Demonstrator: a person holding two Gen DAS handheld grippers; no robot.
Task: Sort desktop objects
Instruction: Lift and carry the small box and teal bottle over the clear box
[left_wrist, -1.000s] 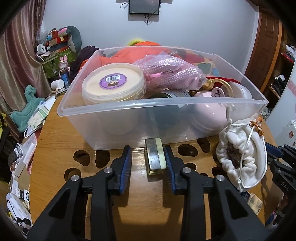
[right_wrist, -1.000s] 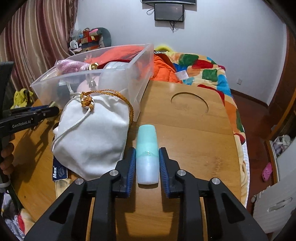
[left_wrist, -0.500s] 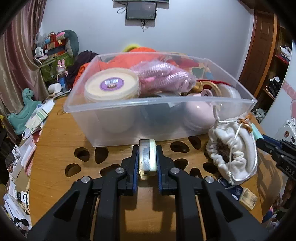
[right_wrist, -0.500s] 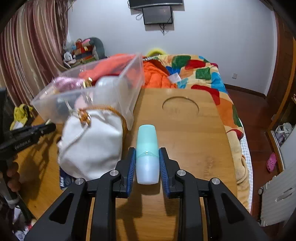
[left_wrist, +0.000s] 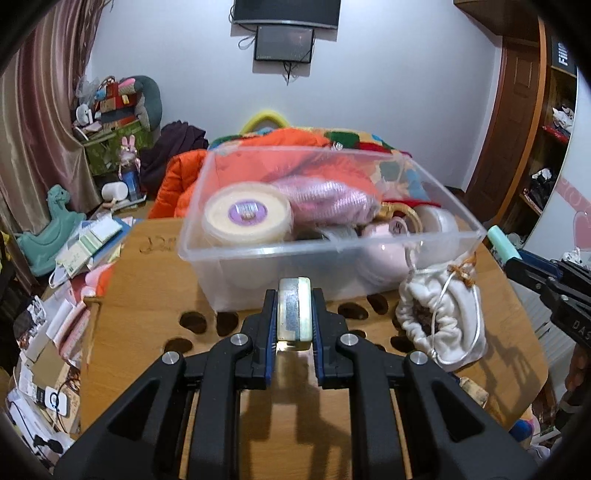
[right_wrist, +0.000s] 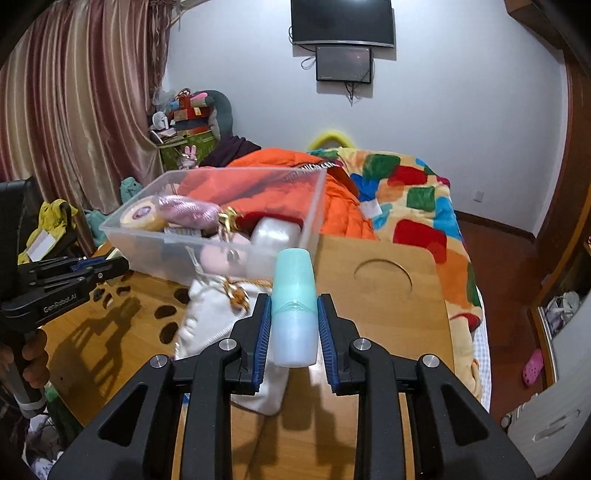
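Note:
My left gripper (left_wrist: 294, 317) is shut on a small flat tin (left_wrist: 293, 312) with a pale gold rim, held above the wooden table (left_wrist: 147, 280) just in front of the clear plastic bin (left_wrist: 258, 254). My right gripper (right_wrist: 294, 325) is shut on a teal and pale blue bottle (right_wrist: 294, 314), lifted above the table and the white drawstring pouch (right_wrist: 207, 321). The bin (right_wrist: 177, 240) holds a round tub (left_wrist: 246, 214), a pink wrapped bundle (left_wrist: 328, 199) and several other things. The pouch (left_wrist: 443, 325) lies to the right of the bin.
The right gripper with its bottle shows at the right edge of the left wrist view (left_wrist: 532, 269). The left gripper shows at the left of the right wrist view (right_wrist: 66, 277). Papers and boxes (left_wrist: 88, 243) crowd the table's left side. An orange jacket (right_wrist: 288, 173) and a patchwork blanket (right_wrist: 406, 199) lie behind.
My left gripper closed on the tin and lifted it off the table. My right gripper, holding the bottle, rose from the table and now hangs above the pouch.

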